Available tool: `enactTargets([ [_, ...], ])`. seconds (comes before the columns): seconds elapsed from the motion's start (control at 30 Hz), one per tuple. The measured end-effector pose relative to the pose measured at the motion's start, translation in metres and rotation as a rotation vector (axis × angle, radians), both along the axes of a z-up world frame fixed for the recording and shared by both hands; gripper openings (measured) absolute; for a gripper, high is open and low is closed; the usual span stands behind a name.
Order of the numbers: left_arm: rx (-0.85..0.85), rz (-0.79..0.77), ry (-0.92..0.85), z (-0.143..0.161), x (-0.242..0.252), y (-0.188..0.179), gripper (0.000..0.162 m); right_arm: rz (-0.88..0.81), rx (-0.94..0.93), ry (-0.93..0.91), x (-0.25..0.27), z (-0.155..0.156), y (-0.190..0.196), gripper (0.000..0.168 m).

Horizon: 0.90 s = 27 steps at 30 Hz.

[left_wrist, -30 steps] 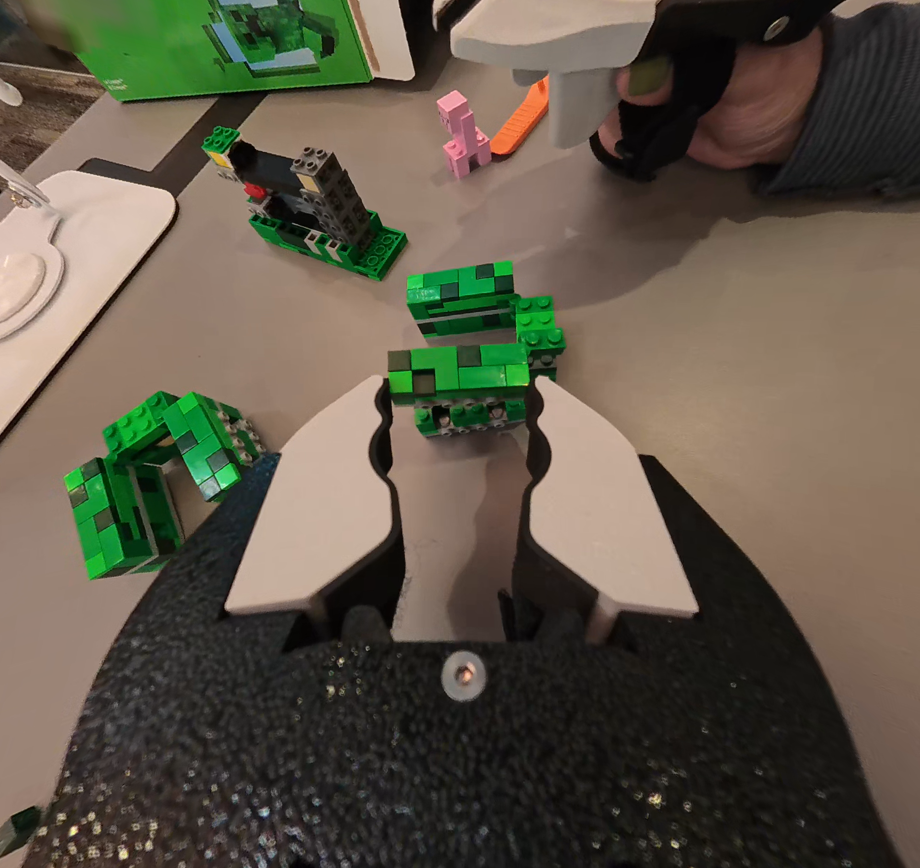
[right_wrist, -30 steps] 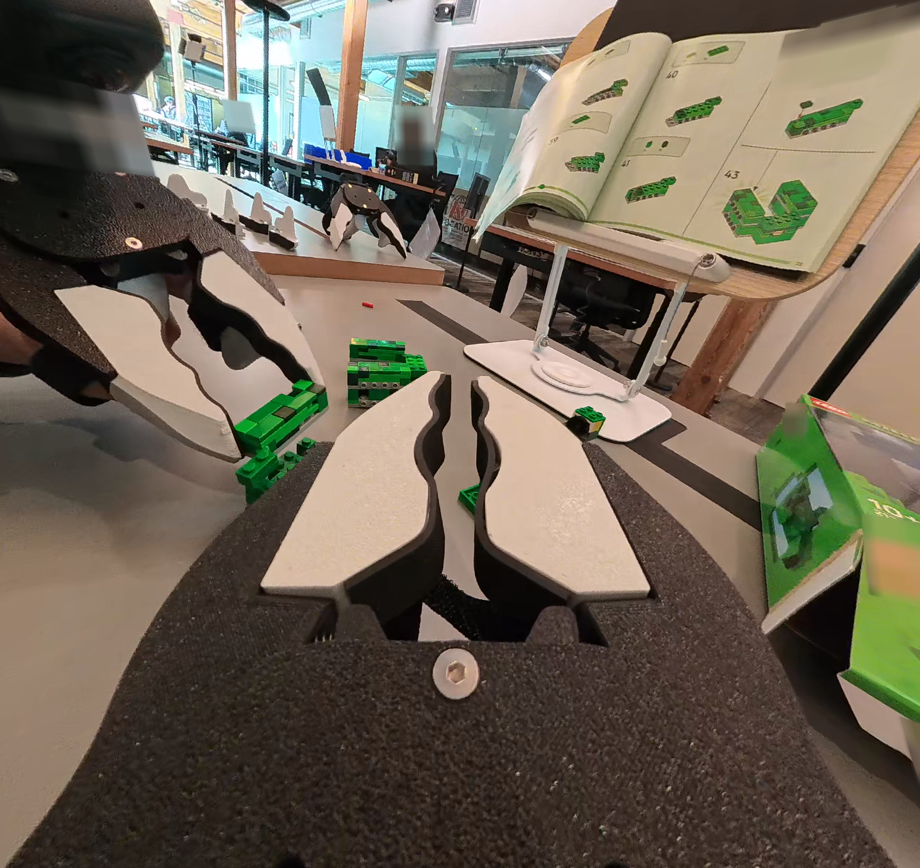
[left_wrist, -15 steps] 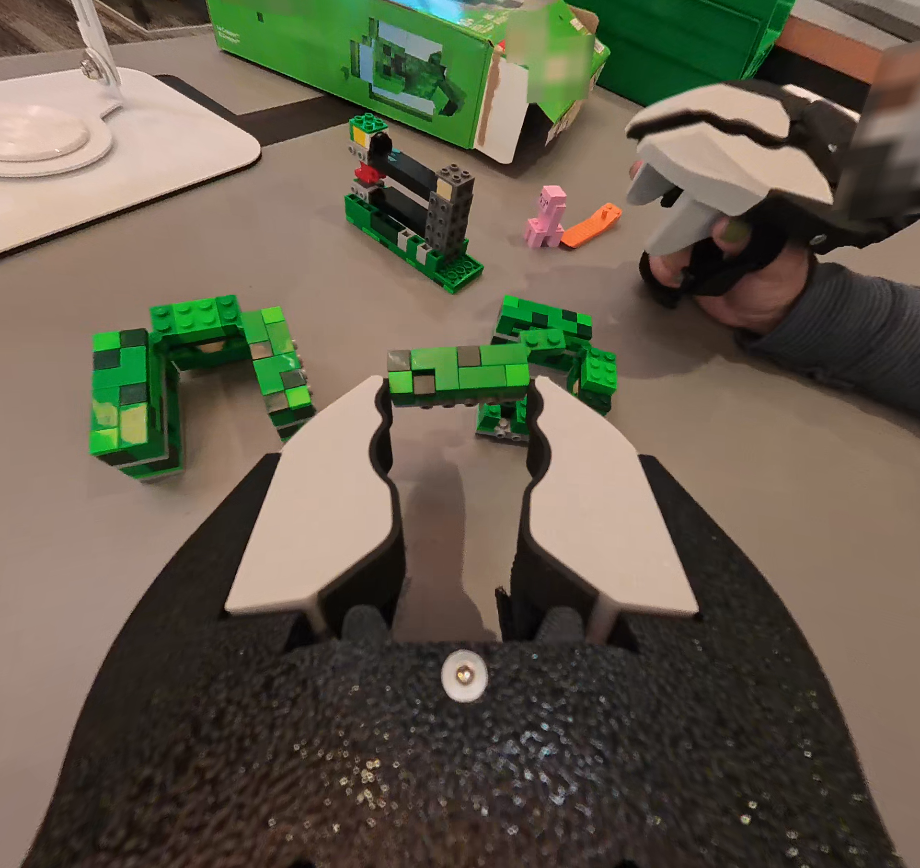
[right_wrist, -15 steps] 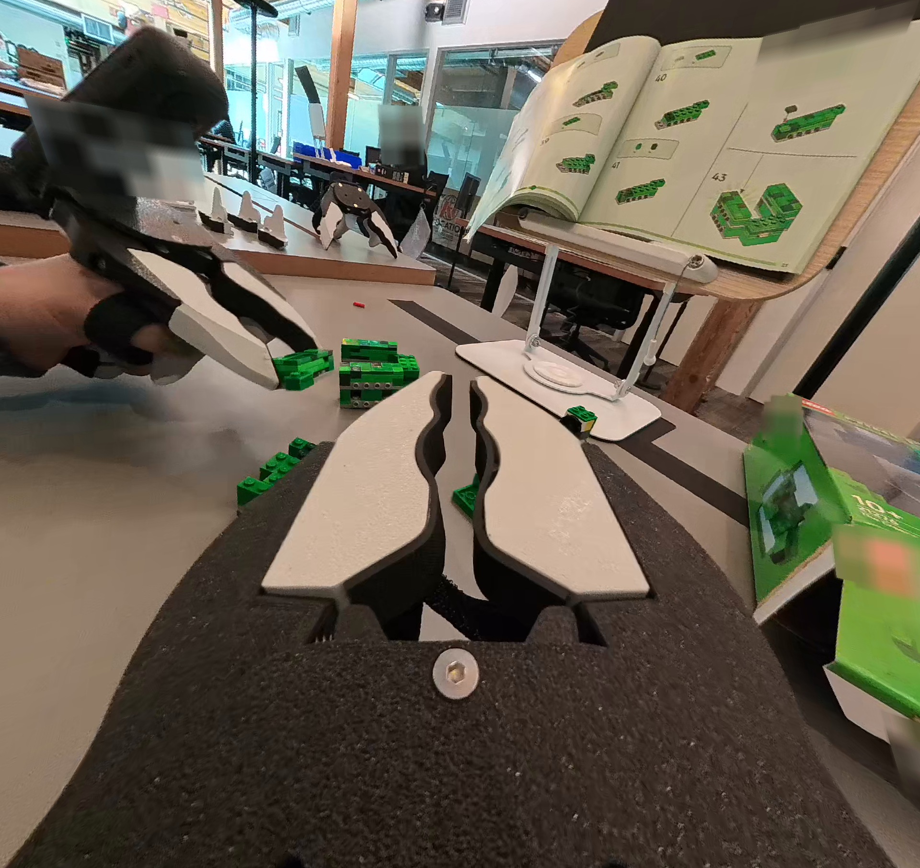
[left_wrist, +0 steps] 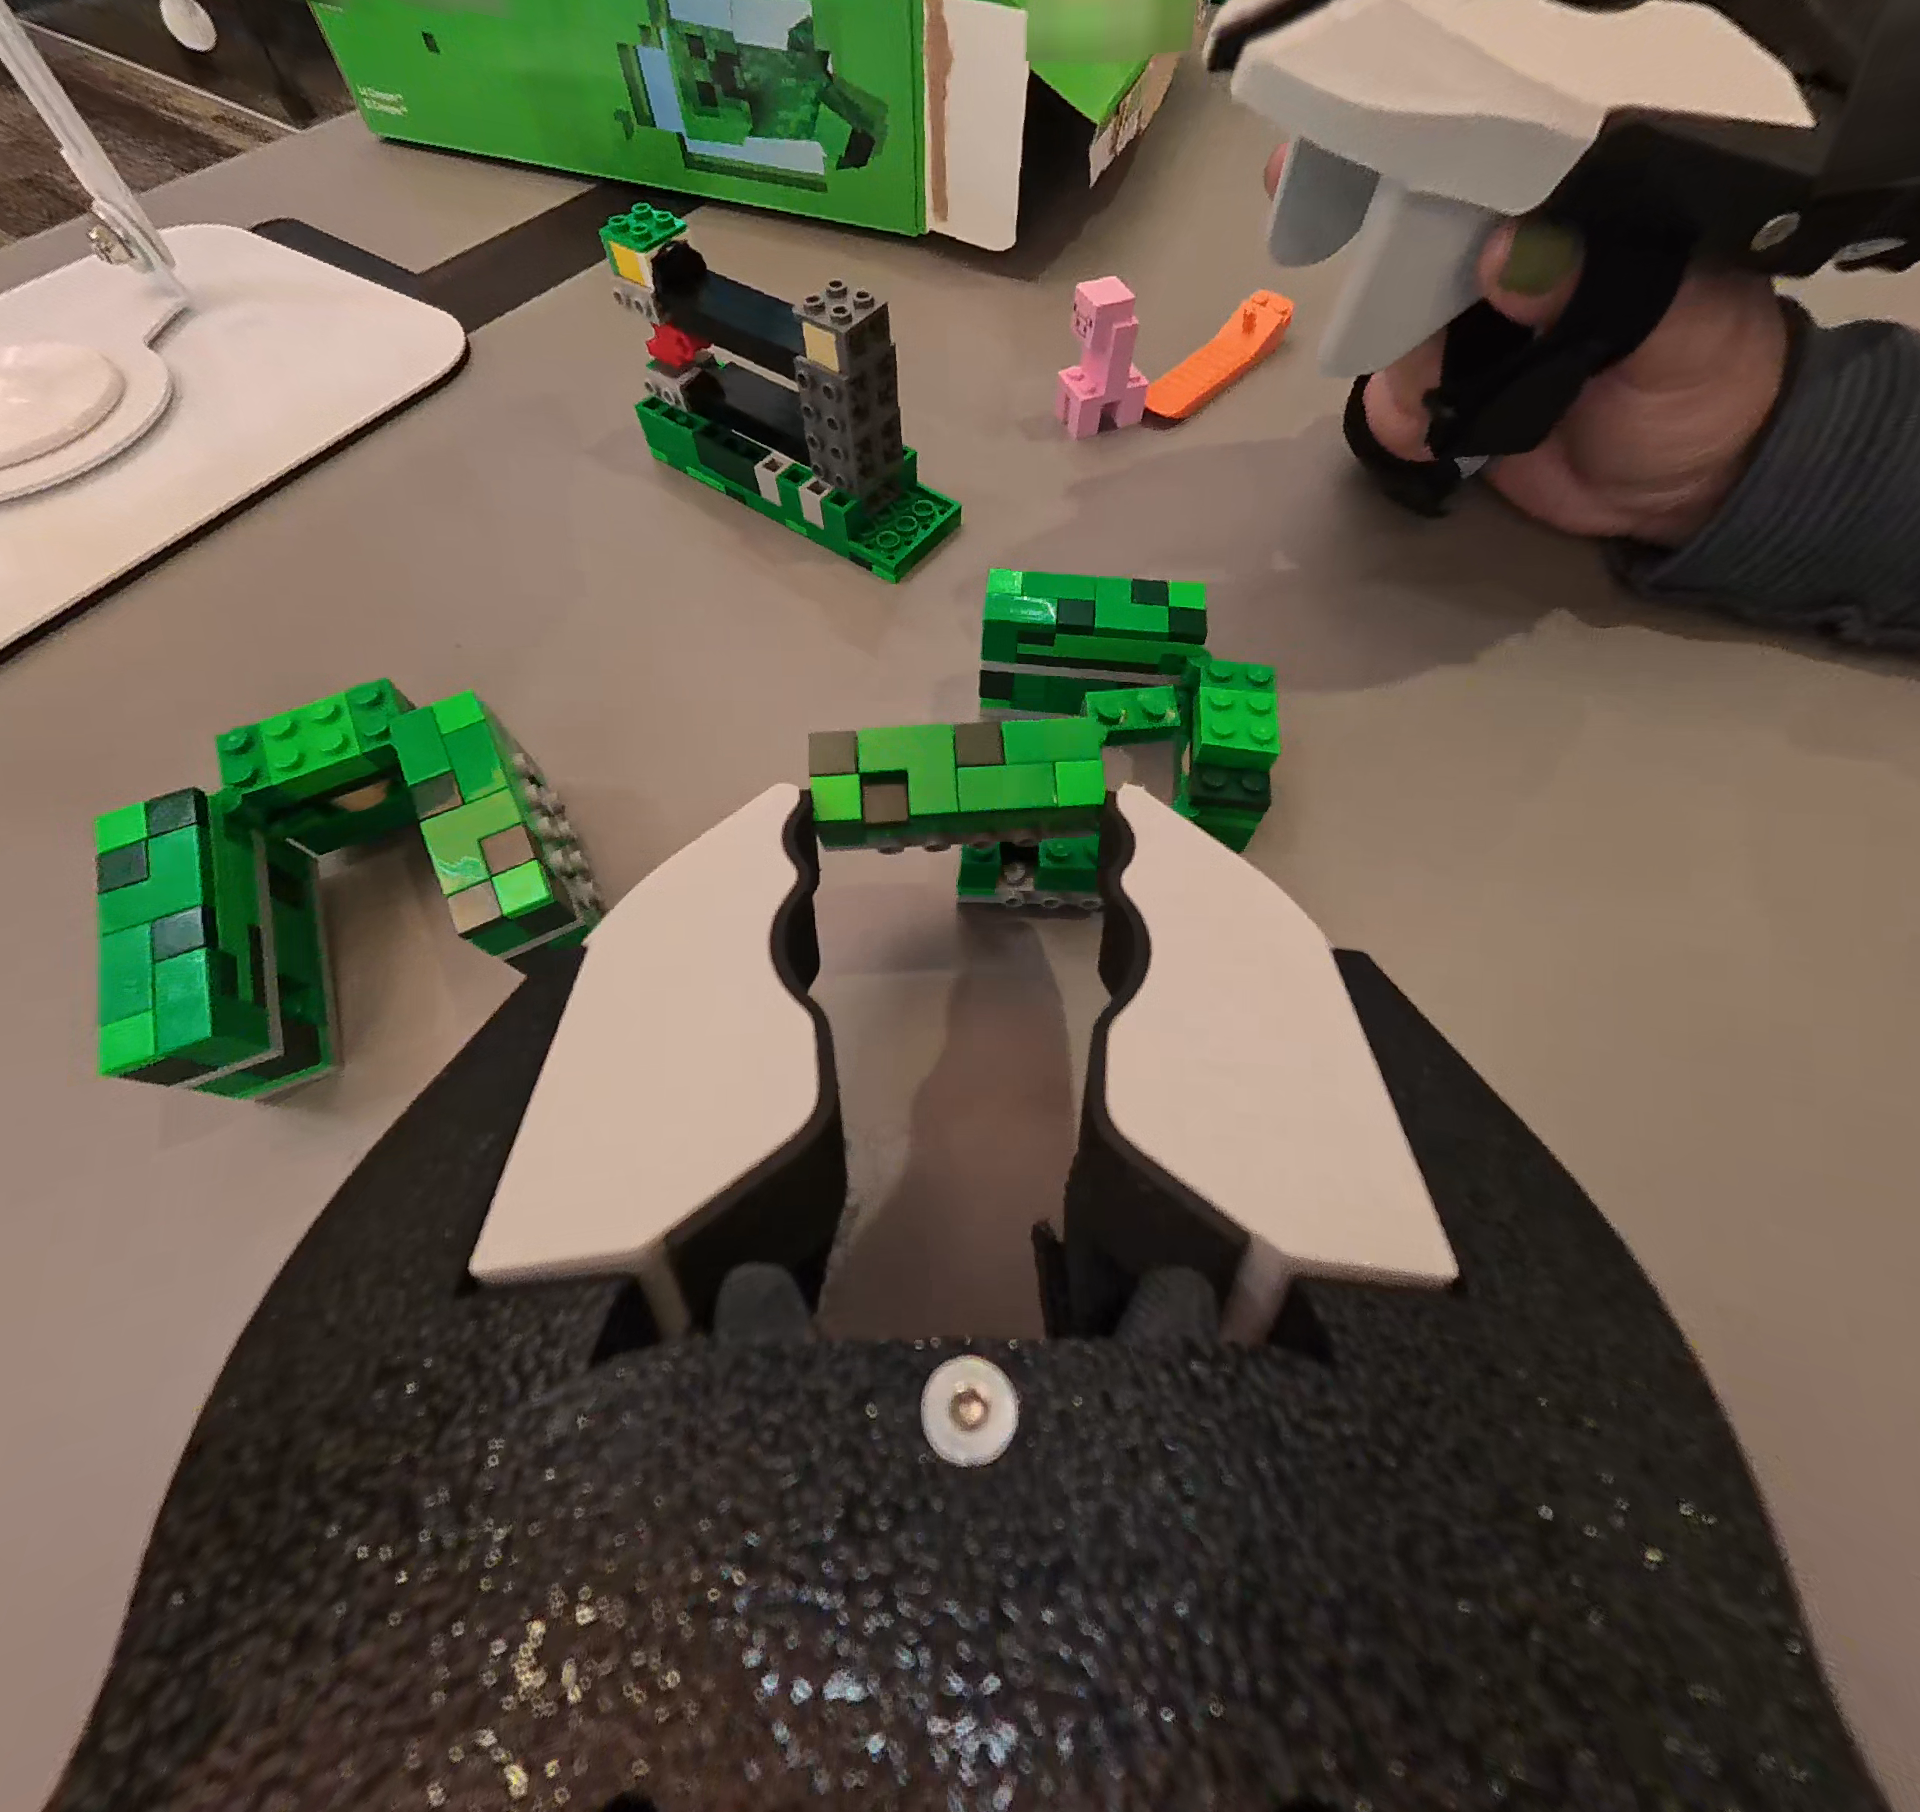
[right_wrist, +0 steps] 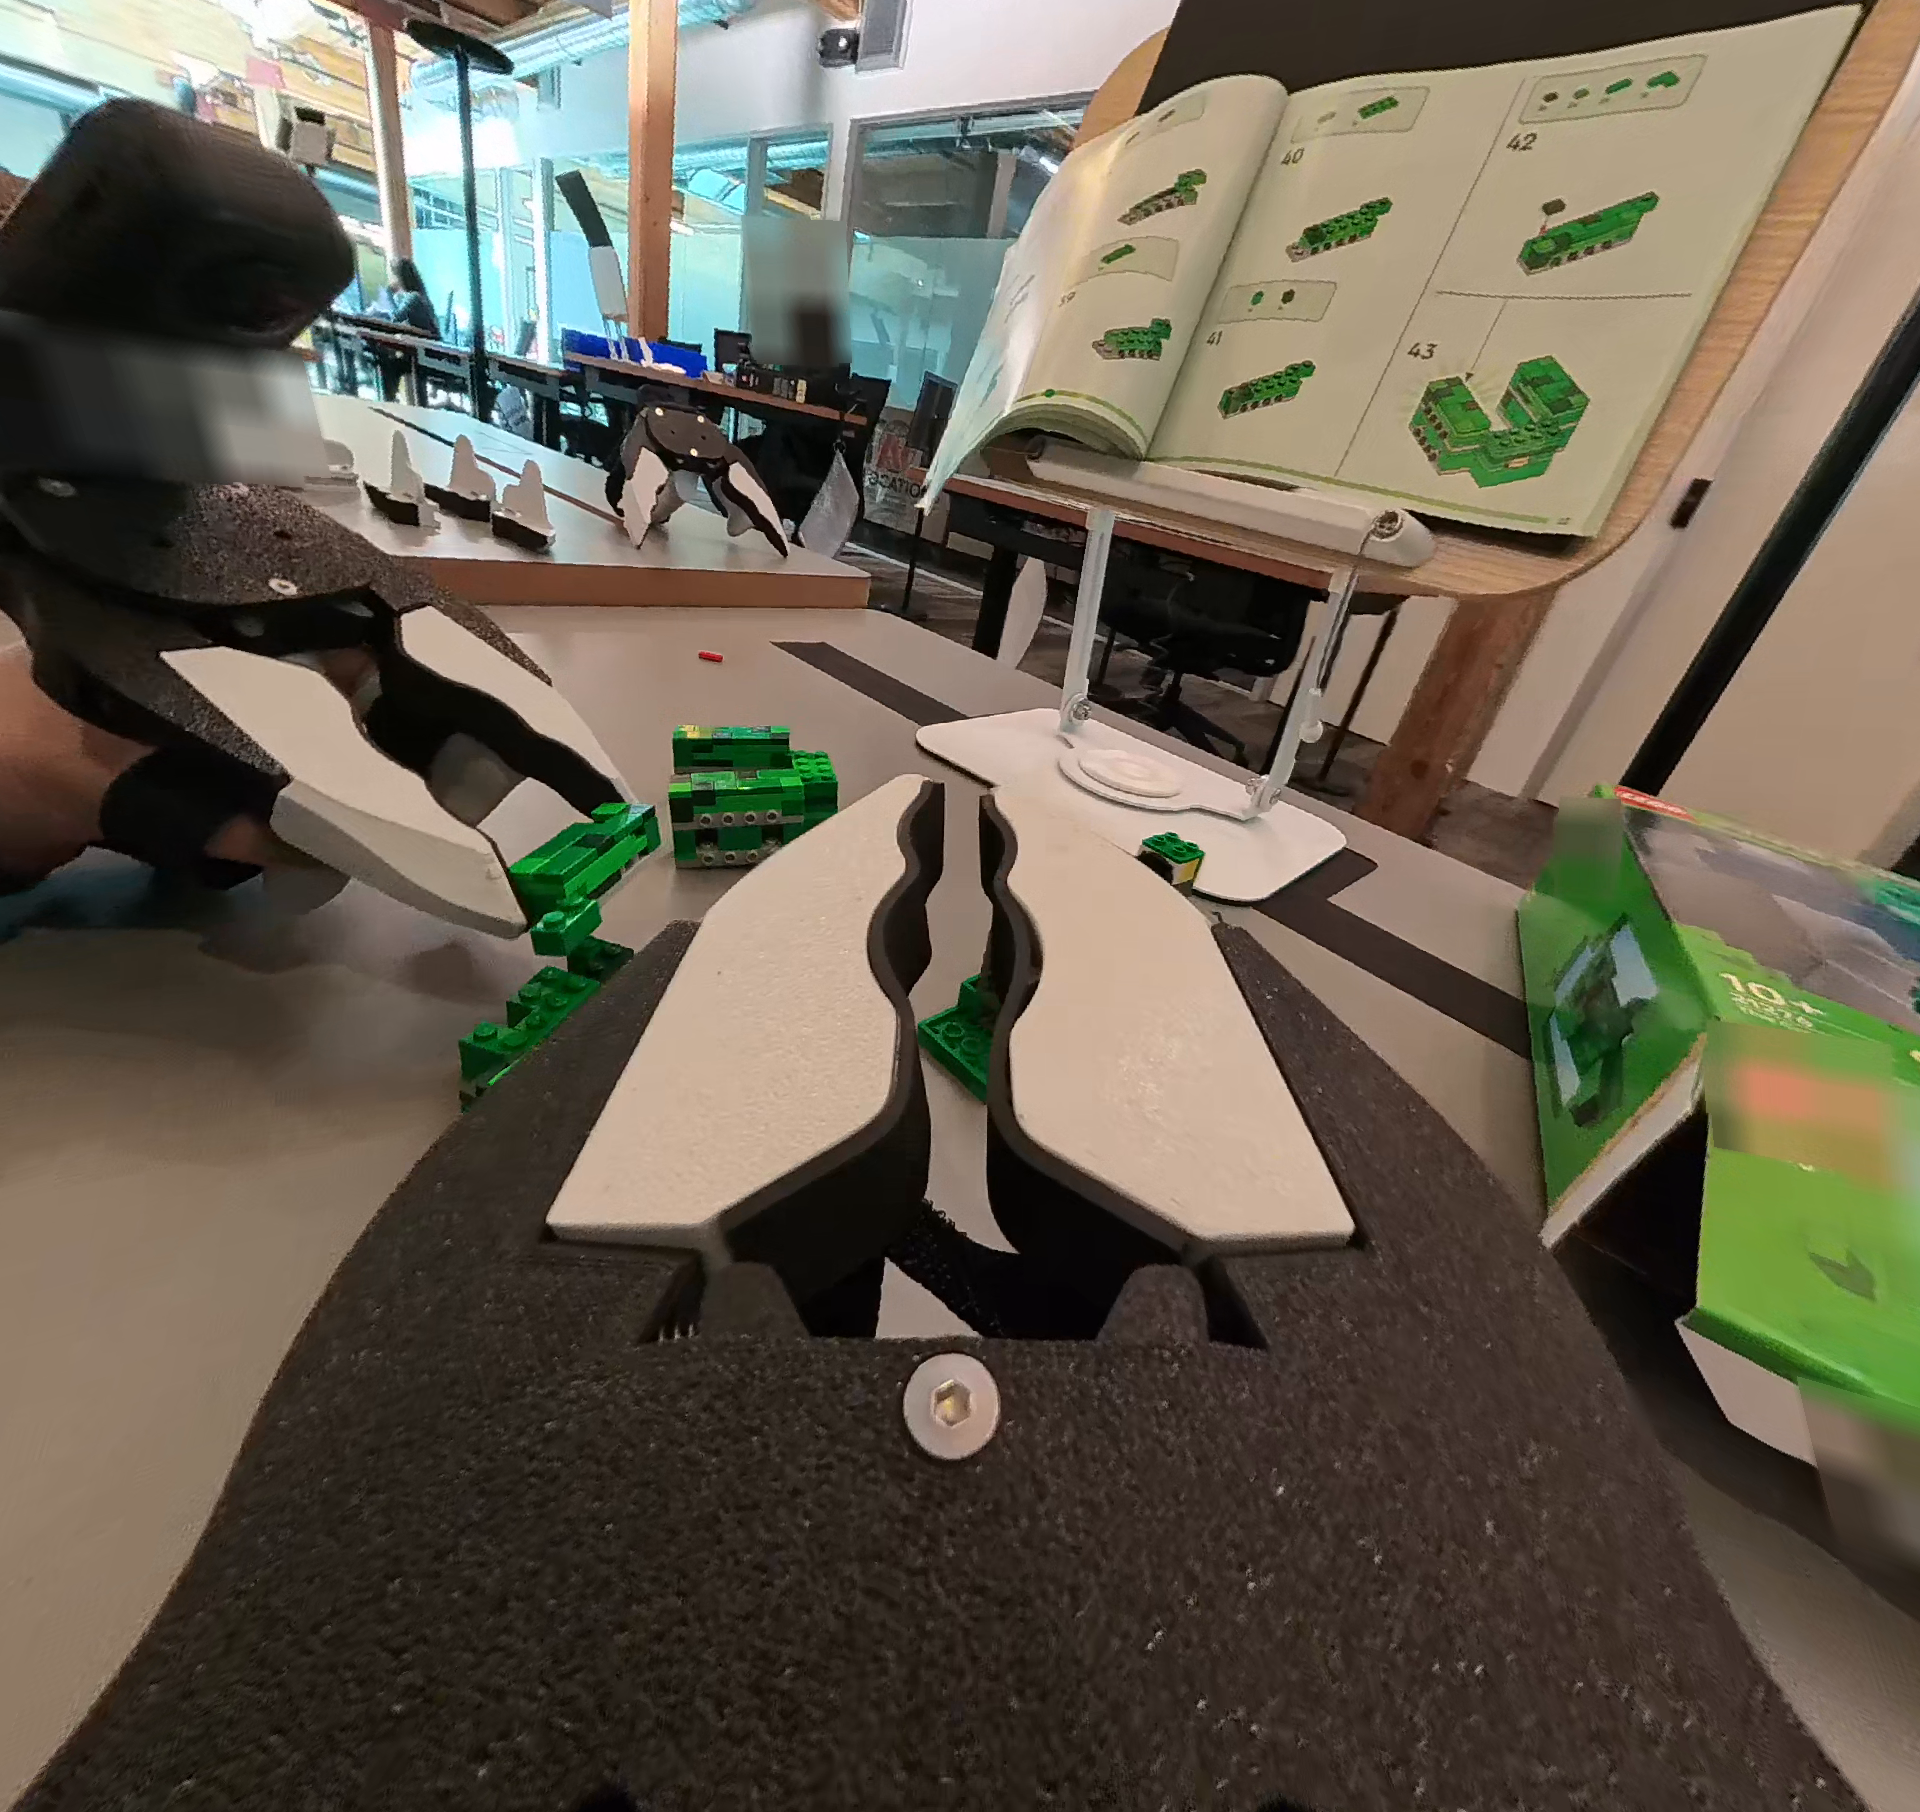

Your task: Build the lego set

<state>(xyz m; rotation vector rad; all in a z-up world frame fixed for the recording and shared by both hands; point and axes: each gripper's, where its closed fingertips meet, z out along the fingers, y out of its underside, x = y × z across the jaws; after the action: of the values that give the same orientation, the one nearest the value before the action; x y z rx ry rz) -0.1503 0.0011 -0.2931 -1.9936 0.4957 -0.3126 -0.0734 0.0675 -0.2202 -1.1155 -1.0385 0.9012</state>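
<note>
My left gripper (left_wrist: 961, 812) is shut on a green brick bar (left_wrist: 956, 775) and holds it by its two ends above the grey table (left_wrist: 1507, 931). A short green and grey part (left_wrist: 1029, 874) shows under the bar's right end. Another green assembly (left_wrist: 1101, 640) lies just behind it. A U-shaped green assembly (left_wrist: 260, 879) lies to the left. In the right wrist view the left gripper (right_wrist: 551, 858) holds the bar (right_wrist: 587, 848) at the left. My right gripper (right_wrist: 961, 801) is shut and empty, and it shows in the left wrist view (left_wrist: 1340, 235) at the far right with the hand resting on the table.
A black, grey and green build (left_wrist: 779, 391), a pink pig figure (left_wrist: 1101, 360) and an orange separator tool (left_wrist: 1216, 360) stand farther back. A green box (left_wrist: 644, 69) lies behind them. A white stand base (right_wrist: 1132, 786) holds the open instruction booklet (right_wrist: 1403, 308). Tip to tip, the grippers are about 12 cm apart.
My left gripper lifted the green bar, swung away from the right gripper, then came partly back toward it. The right gripper stayed shut and hardly moved.
</note>
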Motion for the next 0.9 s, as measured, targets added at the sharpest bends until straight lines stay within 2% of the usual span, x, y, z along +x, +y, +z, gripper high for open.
enactTargets([
  [0.7,-0.025,-0.014,0.008,-0.0035,0.0019,-0.0003,0.051,0.000,-0.013,-0.003,-0.0007,-0.0009,0.0012,0.006],
  [0.9,-0.046,-0.071,0.006,-0.0059,0.0086,-0.0047,0.051,0.001,-0.014,-0.003,-0.0008,-0.0009,0.0013,0.005],
])
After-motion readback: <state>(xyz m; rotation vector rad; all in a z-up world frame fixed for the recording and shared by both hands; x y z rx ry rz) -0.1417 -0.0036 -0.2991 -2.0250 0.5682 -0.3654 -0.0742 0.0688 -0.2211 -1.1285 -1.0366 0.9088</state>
